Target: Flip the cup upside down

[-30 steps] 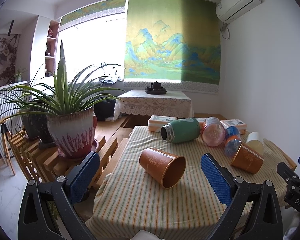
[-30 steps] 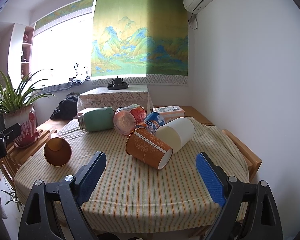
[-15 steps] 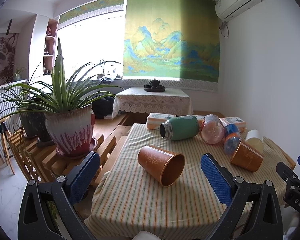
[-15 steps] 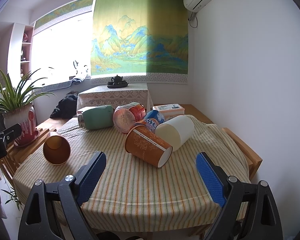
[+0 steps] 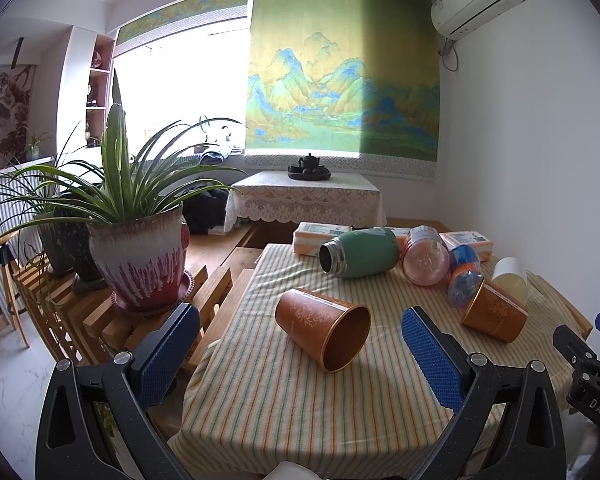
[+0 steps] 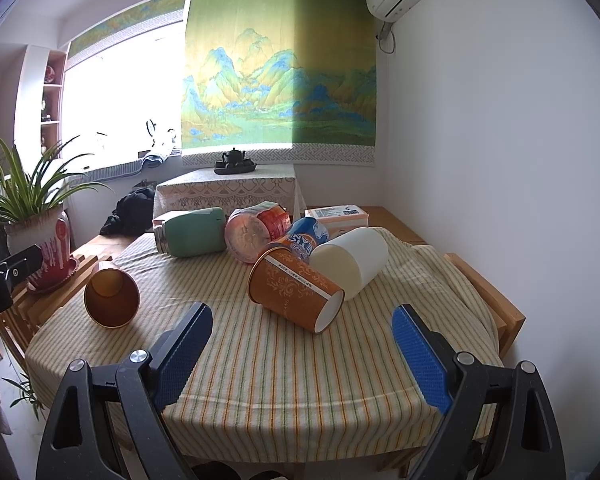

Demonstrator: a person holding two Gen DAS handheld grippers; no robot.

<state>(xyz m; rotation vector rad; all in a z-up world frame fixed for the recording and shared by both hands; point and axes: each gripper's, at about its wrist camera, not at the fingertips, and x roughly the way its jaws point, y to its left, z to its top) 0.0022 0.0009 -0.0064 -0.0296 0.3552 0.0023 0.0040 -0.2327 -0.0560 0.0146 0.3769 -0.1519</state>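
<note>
Cup (image 5: pixel 324 330) ahead of left gripper (image 5: pixel 300 344)

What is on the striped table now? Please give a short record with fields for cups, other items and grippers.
copper cup: lying on its side, alone, mouth toward camera
paper cup: on its side, touching the white cup
green bottle: lying at the far side
left gripper: open, holding nothing
right gripper: open, holding nothing
task status: no cup upside down yet

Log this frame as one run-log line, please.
phase: approach | left gripper: open, empty, facing copper cup on its side | right gripper: open, empty, facing paper cup on its side | flipped: none
</note>
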